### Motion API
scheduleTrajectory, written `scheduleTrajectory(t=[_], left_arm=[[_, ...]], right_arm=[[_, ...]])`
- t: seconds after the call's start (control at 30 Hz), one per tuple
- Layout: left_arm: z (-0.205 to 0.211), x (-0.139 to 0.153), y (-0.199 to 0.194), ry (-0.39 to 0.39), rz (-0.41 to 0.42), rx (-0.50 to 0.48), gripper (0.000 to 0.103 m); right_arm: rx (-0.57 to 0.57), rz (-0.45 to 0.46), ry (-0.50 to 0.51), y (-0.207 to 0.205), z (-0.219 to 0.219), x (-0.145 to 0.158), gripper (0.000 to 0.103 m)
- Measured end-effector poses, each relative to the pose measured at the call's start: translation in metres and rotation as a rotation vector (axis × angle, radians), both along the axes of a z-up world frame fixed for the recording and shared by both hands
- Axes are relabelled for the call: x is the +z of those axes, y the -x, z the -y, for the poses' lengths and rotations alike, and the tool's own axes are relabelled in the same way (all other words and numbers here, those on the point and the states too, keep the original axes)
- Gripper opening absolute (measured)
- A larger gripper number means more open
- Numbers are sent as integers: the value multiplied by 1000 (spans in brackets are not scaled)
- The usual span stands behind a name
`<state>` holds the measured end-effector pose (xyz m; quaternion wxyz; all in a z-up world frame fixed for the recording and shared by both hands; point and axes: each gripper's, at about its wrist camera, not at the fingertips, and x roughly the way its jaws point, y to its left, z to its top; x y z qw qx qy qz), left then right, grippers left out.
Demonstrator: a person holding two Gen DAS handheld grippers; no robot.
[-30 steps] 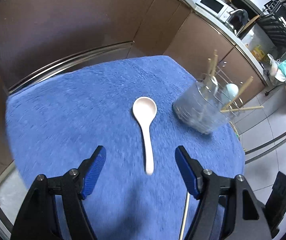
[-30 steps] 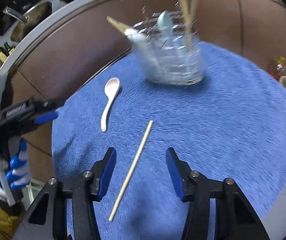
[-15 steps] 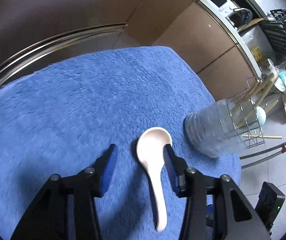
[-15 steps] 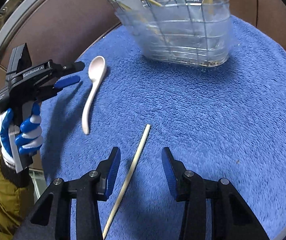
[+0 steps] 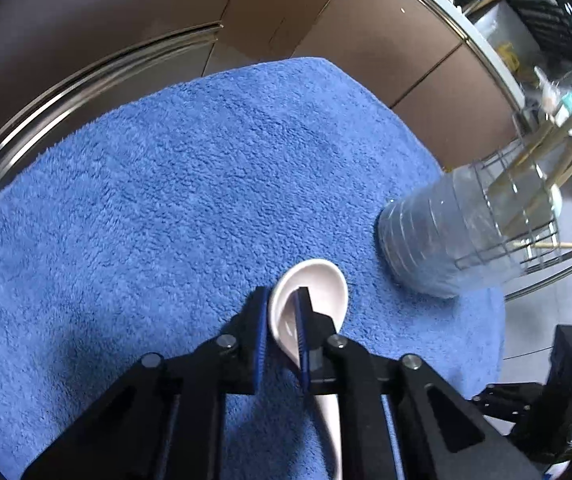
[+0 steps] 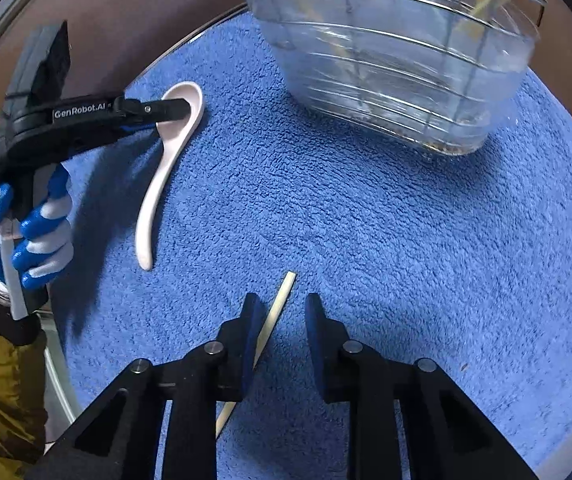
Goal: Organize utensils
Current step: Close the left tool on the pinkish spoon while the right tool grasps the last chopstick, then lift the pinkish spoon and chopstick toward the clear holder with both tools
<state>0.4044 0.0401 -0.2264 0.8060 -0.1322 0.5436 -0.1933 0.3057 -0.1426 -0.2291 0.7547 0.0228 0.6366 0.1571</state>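
- Several wooden chopsticks and a pale spoon already stand in the clear plastic holder with a wire grid [image 6: 397, 64] at the far side of the blue fleece cloth [image 6: 365, 260]; I judge the task to be mostly done.
- Two pieces are left on the cloth: a white ceramic soup spoon [image 6: 166, 160] and a single pale wooden chopstick [image 6: 276, 316].
- The left gripper [image 5: 282, 320] is clamped on the spoon's bowl rim, one pad inside the bowl and one outside; the spoon lies on the cloth, not yet lifted.
- The right gripper [image 6: 280, 320] is parted astride the chopstick, gripping nothing.
- Half a second ago the left jaws were wide apart around the spoon; they have since closed, and the right gripper has dropped nearer the chopstick.
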Motion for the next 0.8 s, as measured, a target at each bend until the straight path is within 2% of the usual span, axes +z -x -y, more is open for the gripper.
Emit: scheduleTrajectory(t=[0.13, 0.17, 0.33, 0.53, 0.8], left_arm=[[8, 4, 9, -24, 26, 14, 7], [9, 5, 12, -27, 29, 20, 7], [6, 26, 37, -40, 107, 53, 7], [4, 62, 77, -85, 214, 48, 7], [8, 99, 130, -119, 303, 55, 7]], right_arm=[[5, -3, 15, -2, -7, -1, 14], [0, -4, 0, -2, -6, -1, 10], [-20, 10, -70, 8, -1, 0, 7], [-20, 92, -140, 43, 14, 31, 6], [-58, 236, -193, 92, 46, 77, 4]])
